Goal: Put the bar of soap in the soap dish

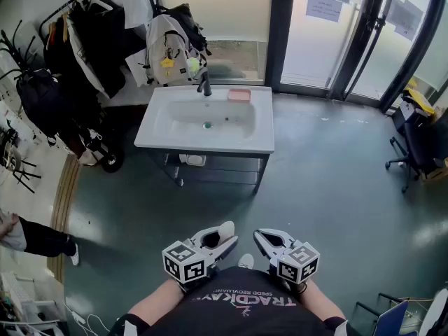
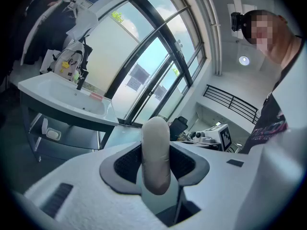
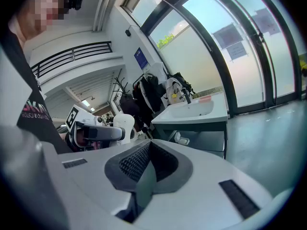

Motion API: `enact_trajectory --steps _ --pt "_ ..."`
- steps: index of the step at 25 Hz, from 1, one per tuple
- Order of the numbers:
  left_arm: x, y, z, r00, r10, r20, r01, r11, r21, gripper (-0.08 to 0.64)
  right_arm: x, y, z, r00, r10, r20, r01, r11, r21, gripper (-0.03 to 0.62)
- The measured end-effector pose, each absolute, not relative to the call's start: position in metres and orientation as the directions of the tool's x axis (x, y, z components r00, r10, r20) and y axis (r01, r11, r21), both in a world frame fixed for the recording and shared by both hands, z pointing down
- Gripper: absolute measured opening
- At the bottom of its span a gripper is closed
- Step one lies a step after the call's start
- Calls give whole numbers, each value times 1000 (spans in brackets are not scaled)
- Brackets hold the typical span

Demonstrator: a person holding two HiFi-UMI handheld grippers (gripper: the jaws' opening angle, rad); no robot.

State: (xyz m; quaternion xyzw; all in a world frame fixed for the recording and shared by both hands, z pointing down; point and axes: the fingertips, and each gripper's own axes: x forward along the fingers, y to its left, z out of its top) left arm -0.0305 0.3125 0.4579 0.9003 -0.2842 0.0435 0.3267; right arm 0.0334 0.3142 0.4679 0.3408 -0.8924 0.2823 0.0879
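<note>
Between the jaws of your left gripper (image 1: pixel 217 241) the white bar of soap (image 2: pixel 156 152) stands upright, clamped at its lower half. Your right gripper (image 3: pixel 146 171) is closed on nothing. Well ahead, the pink soap dish (image 1: pixel 239 95) sits on the sink's (image 1: pixel 203 144) back rim. On the way over, that smooth, rounded bar could squirt out if your squeeze shifts.

At six o'clock in my head view, a black shirt (image 1: pixel 234 308) carries upside-down orange lettering, apparently "TRACKDAY"; door notices (image 1: pixel 324 7) are illegible.
</note>
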Motion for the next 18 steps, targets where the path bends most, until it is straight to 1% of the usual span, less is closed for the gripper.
enact_trajectory --steps 18 --pt "-43 324 455 820 -513 252 -556 -612 562 172 24 322 463 -765 -552 333 -644 626 -440 9"
